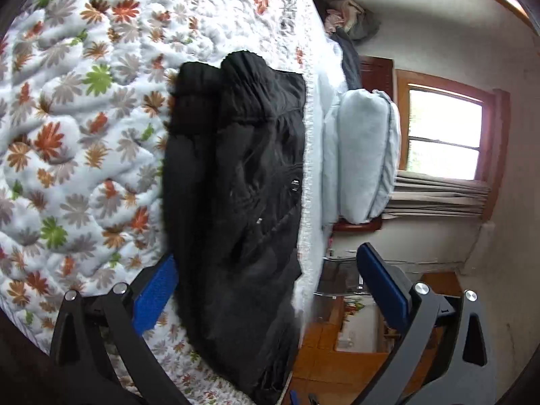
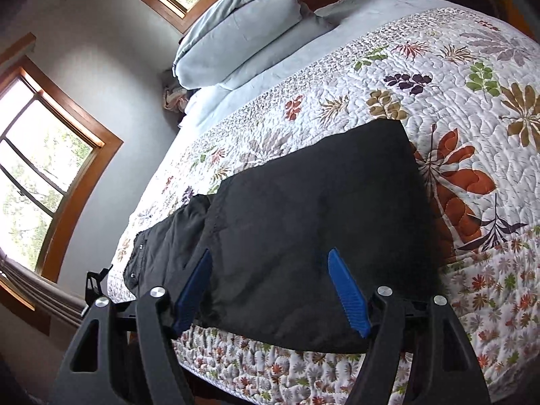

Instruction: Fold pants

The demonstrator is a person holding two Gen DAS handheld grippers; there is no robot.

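Left wrist view: my left gripper point(image 1: 266, 290) has its jaws spread wide, holding nothing. One blue pad sits at the edge of the pants point(image 1: 236, 182), the other hangs out past the bed edge over the floor. The pants lie on the quilt point(image 1: 74, 128) close to its border, as a long dark strip with what I take for cuffs bunched at the far end and a snap and rivet showing on top. I read that as the legs laid one over the other, so the lengthwise fold looks done. Pillows point(image 1: 364, 155) are stacked beyond the quilt's border, below a window point(image 1: 445, 135).

Right wrist view: my right gripper point(image 2: 270, 290) is also spread, both pads over the dark cloth, pinching nothing; whether they touch it I cannot tell. Here the pants point(image 2: 303, 222) show a broad flat panel lying over a narrower part with a snap at the left, near the quilt's point(image 2: 455, 101) front edge. So a crosswise fold seems at least partly made. What is left, I judge, is a last fold and some smoothing.
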